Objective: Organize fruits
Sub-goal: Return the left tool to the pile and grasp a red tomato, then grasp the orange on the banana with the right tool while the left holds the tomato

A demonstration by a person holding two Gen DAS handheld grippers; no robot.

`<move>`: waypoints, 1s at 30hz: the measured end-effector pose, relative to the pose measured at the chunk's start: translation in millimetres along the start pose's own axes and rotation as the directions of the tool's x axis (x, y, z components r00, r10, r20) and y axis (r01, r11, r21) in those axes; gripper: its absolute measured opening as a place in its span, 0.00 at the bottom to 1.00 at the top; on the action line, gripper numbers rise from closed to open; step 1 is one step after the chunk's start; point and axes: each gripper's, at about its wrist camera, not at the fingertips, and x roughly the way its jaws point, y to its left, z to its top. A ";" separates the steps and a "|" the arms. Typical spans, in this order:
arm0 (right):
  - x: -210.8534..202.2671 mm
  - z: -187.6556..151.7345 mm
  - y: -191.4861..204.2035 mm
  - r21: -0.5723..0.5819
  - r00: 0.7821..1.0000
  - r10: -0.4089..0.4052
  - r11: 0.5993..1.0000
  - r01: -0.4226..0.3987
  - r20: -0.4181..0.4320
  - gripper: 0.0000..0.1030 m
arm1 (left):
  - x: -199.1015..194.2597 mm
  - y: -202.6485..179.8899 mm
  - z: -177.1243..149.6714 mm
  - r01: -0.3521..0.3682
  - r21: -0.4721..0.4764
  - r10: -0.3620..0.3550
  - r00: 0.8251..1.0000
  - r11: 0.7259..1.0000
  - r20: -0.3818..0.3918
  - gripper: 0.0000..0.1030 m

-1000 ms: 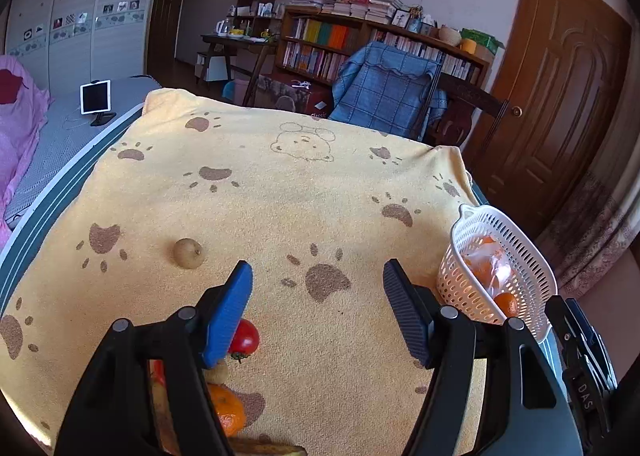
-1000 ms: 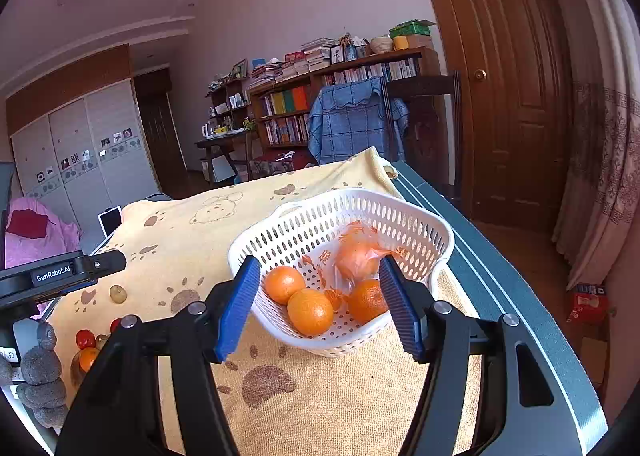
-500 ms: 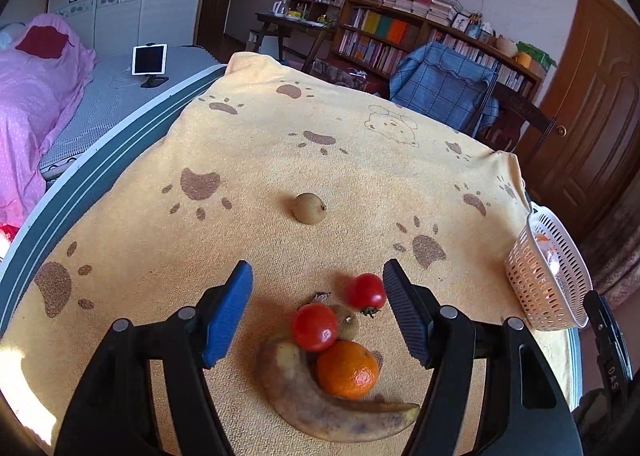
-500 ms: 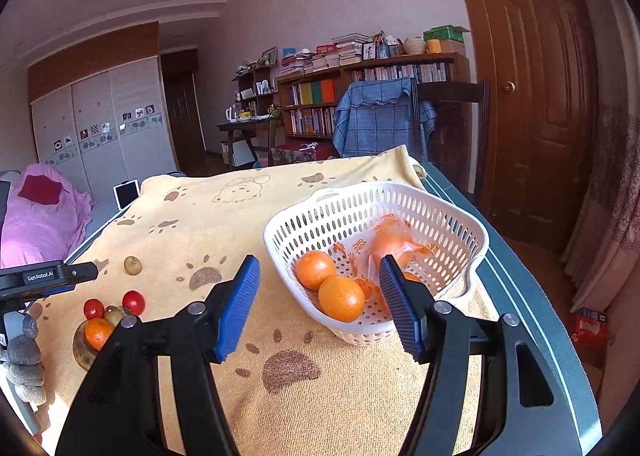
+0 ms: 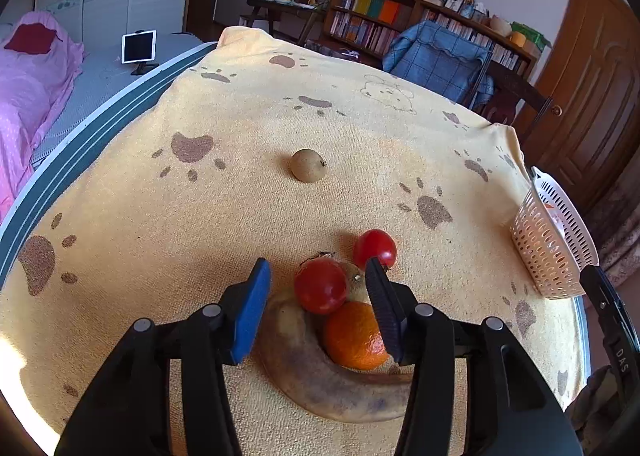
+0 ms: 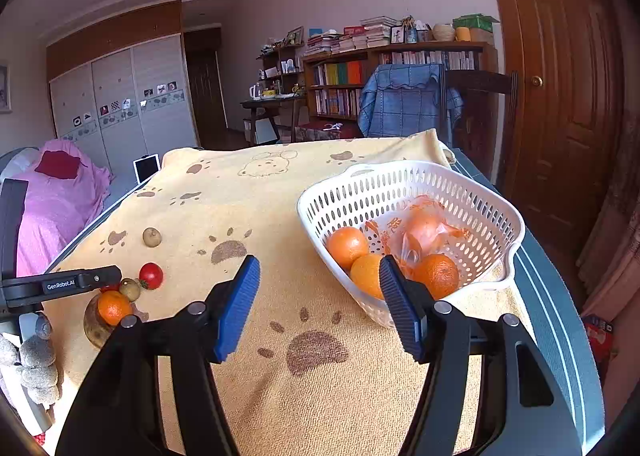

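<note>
Loose brown fruit (image 5: 308, 165): is lying alone toward the middle of the desk (image 5: 240, 216), well apart from the rest (its kind I cannot tell).
Fruit pile: a banana (image 5: 332, 384) is curving around an orange (image 5: 354, 336), with a tomato (image 5: 320, 285) touching the orange and a second tomato (image 5: 375, 249) just beyond, all near the desk's near left edge, likely because they are waiting to be sorted.
Left hand-held gripper (image 5: 318, 308): is hanging over the pile with its jaws narrowed but not pressing anything; the near tomato and the orange are sitting between them, so it is probably lining up a pick.
Right hand-held gripper (image 6: 320, 306): is hovering half open and empty above bare cloth, just beside the basket.
Basket (image 6: 400, 172): is sitting at the desk's right edge, holding three oranges (image 6: 347, 242) and a bagged fruit (image 6: 424, 230).
Change, left: a second earlier the jaws were standing wider, over bare cloth beside the pile; they have just been closing, now with the fruit framed between them.
Change, right: the basket is sitting further right in its view; the jaw gap is matching.
</note>
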 end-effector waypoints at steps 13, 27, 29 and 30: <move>-1.1 -5.3 12.2 -0.055 1.000 -0.020 0.998 0.021 0.016 0.62 | -14.9 12.7 -0.2 0.021 -0.035 -0.018 0.995 0.999 0.100 0.26; 21.7 0.9 64.6 0.070 0.906 0.362 0.932 -0.355 -0.221 0.62 | -26.8 43.0 0.4 -0.046 -0.152 0.070 0.985 0.987 0.157 0.26; 32.6 -1.4 75.3 0.119 0.875 0.408 0.913 -0.390 -0.261 0.62 | -27.9 43.2 -1.0 -0.065 -0.148 0.090 0.982 0.987 0.164 0.26; 37.3 -2.6 81.5 0.137 0.862 0.424 0.906 -0.401 -0.278 0.62 | -27.1 43.6 -1.1 -0.070 -0.151 0.095 0.982 0.986 0.163 0.26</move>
